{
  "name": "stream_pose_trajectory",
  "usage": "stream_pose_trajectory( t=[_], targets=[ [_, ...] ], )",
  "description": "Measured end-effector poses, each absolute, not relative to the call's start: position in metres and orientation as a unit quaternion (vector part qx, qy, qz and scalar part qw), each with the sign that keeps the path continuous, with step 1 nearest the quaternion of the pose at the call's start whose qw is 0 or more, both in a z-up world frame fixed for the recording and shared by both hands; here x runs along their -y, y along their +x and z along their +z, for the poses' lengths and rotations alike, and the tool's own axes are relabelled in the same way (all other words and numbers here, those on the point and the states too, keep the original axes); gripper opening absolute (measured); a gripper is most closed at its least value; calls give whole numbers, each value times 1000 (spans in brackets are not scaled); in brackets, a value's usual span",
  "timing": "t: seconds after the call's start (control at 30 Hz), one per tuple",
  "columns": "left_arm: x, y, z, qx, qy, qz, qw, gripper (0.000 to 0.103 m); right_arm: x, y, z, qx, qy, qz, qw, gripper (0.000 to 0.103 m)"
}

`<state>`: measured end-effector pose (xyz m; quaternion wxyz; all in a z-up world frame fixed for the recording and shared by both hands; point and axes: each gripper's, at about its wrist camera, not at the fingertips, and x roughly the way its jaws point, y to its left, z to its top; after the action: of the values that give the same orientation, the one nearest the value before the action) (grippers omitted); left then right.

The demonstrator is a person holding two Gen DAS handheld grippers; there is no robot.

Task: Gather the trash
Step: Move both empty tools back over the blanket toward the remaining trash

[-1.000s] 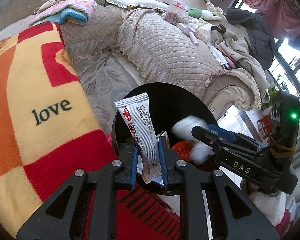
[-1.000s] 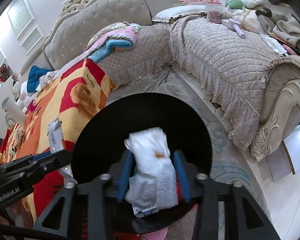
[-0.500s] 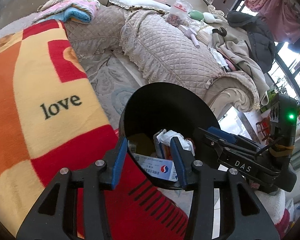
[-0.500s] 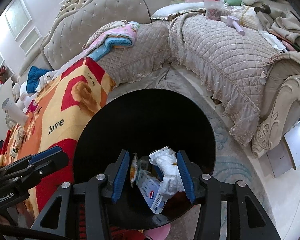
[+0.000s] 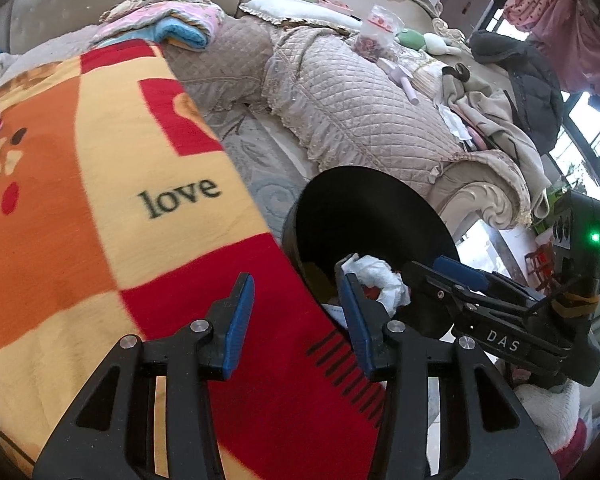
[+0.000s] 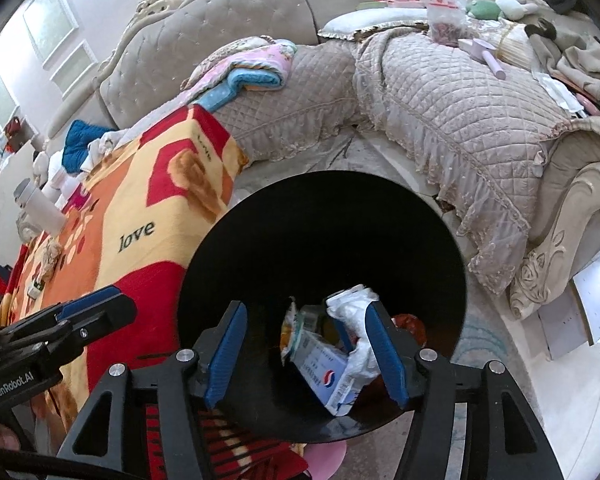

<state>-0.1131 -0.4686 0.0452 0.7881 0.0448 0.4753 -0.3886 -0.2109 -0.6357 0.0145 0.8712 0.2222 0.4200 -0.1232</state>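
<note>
A black round trash bin (image 6: 320, 232) stands on the floor beside the blanket-covered table; it also shows in the left wrist view (image 5: 364, 216). Inside lie a crumpled white tissue (image 6: 354, 308), a white and blue wrapper (image 6: 324, 372) and other scraps; the tissue shows in the left wrist view (image 5: 380, 276) too. My right gripper (image 6: 306, 354) is open and empty above the bin's mouth. My left gripper (image 5: 296, 316) is open and empty over the blanket's red corner, just left of the bin.
An orange, yellow and red blanket (image 5: 100, 200) marked "love" covers the table on the left. A quilted beige sofa (image 6: 440, 92) with clothes and small items wraps the back and right. A white bottle (image 6: 36, 208) and small scraps (image 6: 48, 256) lie on the blanket's far end.
Both grippers opened and dropped their loads into the bin: the left let go of the long wrapper, the right the white tissue. The left gripper then moved left, off the bin.
</note>
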Motion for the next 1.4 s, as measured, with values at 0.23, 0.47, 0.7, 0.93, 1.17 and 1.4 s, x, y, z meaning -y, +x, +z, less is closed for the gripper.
stream_pose_trajectory(
  t=[0.23, 0.47, 0.7, 0.93, 1.17, 1.4],
  targets=[
    [436, -109, 48, -473, 37, -358, 804, 43, 613, -205, 15, -432, 204, -108, 872, 60],
    [398, -101, 50, -471, 33, -317, 822, 43, 590, -198, 21, -437, 194, -90, 874, 62],
    [356, -94, 51, -473, 20, -283, 835, 43, 553, -187, 29, -441, 173, -61, 879, 65],
    [313, -87, 47, -477, 7, -250, 842, 43, 517, -172, 32, -449, 153, -32, 880, 66],
    [261, -75, 44, -482, -4, -216, 849, 43, 479, -150, 33, -456, 135, 6, 880, 66],
    [190, -38, 39, -488, -9, -160, 858, 43, 434, -123, 28, -470, 114, 46, 874, 68]
  ],
)
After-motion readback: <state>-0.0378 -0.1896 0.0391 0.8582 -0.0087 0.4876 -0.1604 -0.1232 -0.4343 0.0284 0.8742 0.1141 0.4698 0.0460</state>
